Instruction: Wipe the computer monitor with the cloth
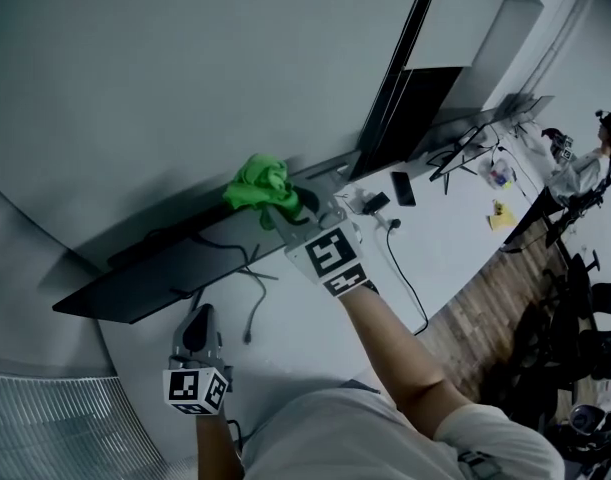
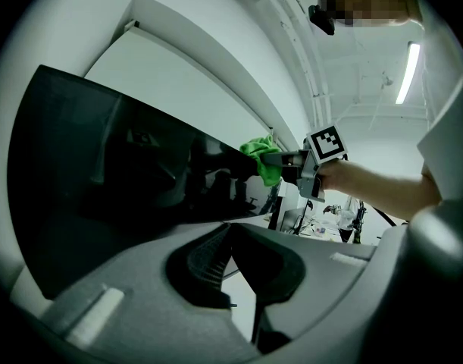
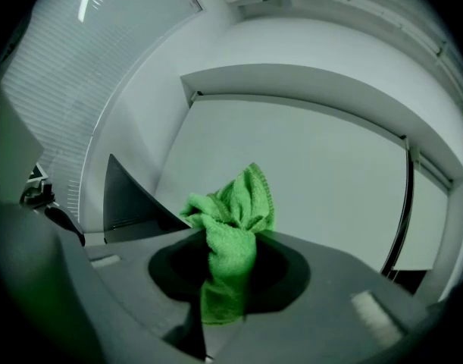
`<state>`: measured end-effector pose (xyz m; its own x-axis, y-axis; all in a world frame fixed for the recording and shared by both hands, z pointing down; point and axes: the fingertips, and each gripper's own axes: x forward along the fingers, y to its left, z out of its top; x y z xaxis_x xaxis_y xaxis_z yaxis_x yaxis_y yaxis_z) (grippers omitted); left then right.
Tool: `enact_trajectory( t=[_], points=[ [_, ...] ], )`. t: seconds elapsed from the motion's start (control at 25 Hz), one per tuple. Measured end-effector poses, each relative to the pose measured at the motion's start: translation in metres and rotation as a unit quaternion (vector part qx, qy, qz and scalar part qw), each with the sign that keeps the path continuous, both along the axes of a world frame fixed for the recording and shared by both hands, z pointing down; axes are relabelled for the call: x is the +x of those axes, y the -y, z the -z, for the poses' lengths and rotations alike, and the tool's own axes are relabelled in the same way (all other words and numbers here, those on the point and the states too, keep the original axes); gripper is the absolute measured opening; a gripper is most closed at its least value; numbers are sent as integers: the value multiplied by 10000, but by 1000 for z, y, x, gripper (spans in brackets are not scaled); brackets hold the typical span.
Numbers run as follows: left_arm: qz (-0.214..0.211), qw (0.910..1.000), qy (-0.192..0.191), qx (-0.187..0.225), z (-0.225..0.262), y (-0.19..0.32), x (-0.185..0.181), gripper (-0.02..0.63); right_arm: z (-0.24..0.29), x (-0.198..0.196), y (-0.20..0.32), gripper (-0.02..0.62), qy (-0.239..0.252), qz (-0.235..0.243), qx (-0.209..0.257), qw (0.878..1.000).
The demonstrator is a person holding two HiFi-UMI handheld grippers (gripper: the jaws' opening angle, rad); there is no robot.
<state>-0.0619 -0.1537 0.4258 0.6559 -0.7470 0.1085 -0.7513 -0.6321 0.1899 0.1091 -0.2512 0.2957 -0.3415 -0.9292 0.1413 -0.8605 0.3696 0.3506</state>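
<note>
Right now your right gripper point(image 1: 282, 214) has its fingers clamped on the bunched green cloth point(image 1: 259, 186), which stands up out of them in a crumpled tuft. The cloth is at the top edge of the computer monitor point(image 1: 135, 283), toward its right end. From the left gripper view it looks to be touching that edge, though the dark glass makes the contact hard to confirm.

The monitor stands along the back edge of the surface point(image 1: 455, 238), with its long axis running away to your left. Nearly all the screen therefore lies left of and below the cloth, so I'd expect the wipe to travel that way.

Your left gripper point(image 1: 198, 318) hangs low near the front edge, well apart from the monitor, its fingers drawn together on nothing. The right hand is plainly the nearer one.
</note>
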Motion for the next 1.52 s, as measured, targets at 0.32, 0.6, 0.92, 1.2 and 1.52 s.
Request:
enact_trajectory(
  t=[0.32,0.6,0.92,1.2,1.52],
  points=[
    [-27,9999,114,-34,-3,-2,32,9,0,44,3,104,140,-126,23,9998],
    [5,9999,136,-83,-11,2,62,9,-2,88,7,104,279,-198,58,9994],
    [16,9997,210,-141,-19,1,99,9,-3,131,9,104,480,-212,174,9985],
    [-81,9996,281,-55,-19,-1,136,9,-7,168,8,104,1027,-184,203,9943],
    [-38,9992,392,-109,-23,-8,155,9,-19,196,8,104,1311,-286,192,9908]
  ],
)
